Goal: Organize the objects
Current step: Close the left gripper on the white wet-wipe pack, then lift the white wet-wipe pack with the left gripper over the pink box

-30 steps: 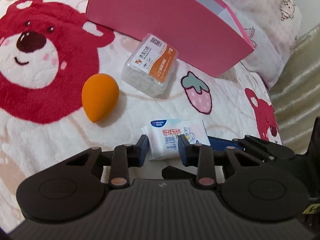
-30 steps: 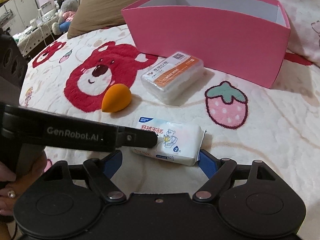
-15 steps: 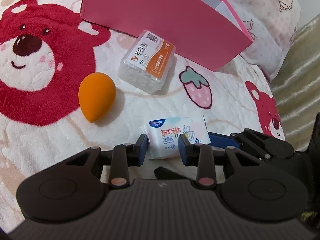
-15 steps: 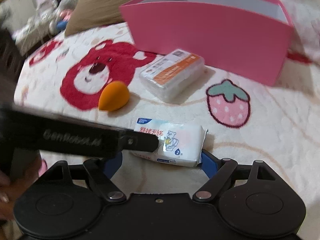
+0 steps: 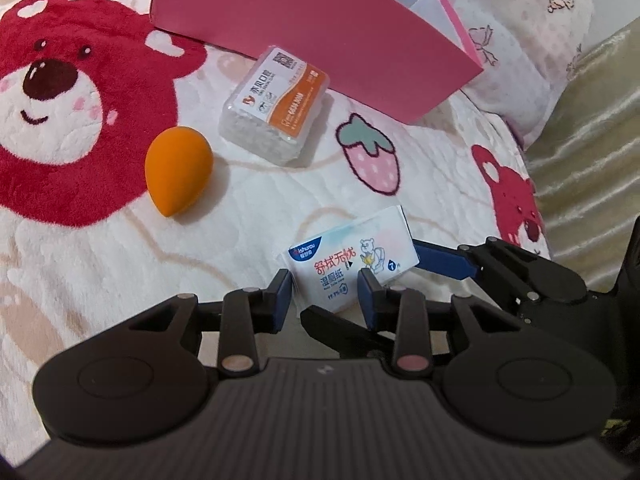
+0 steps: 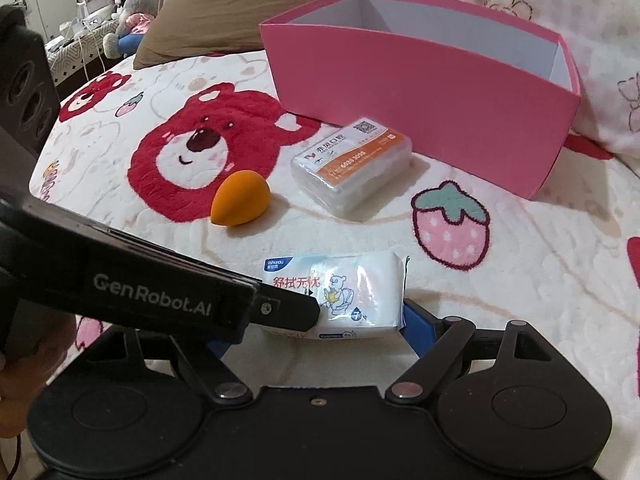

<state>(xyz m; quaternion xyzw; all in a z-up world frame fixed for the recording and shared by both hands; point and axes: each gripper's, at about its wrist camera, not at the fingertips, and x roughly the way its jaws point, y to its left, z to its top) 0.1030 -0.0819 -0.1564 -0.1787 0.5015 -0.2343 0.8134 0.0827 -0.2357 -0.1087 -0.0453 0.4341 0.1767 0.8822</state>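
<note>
A white wet-wipe packet (image 5: 352, 258) with a cartoon bear print is gripped by both grippers and lifted off the blanket. My left gripper (image 5: 324, 294) is shut on its near end. My right gripper (image 6: 316, 328) is shut on the packet (image 6: 340, 292) across its length; its blue finger shows in the left wrist view (image 5: 440, 260). An orange teardrop sponge (image 5: 178, 170) and a clear box of cotton swabs with an orange label (image 5: 276, 106) lie on the blanket. An open pink box (image 6: 424, 80) stands behind them, white inside.
The surface is a soft bed blanket (image 6: 520, 280) with red bear and strawberry prints. A brown pillow (image 6: 248, 4) lies behind the box and stuffed toys (image 6: 132, 20) sit far left. A beige curtain (image 5: 592, 128) hangs at the bed's right edge.
The wipe packet has risen off the blanket in both grippers and tilted. Both cameras sit higher, and the pink box's white inside now shows more in the right wrist view.
</note>
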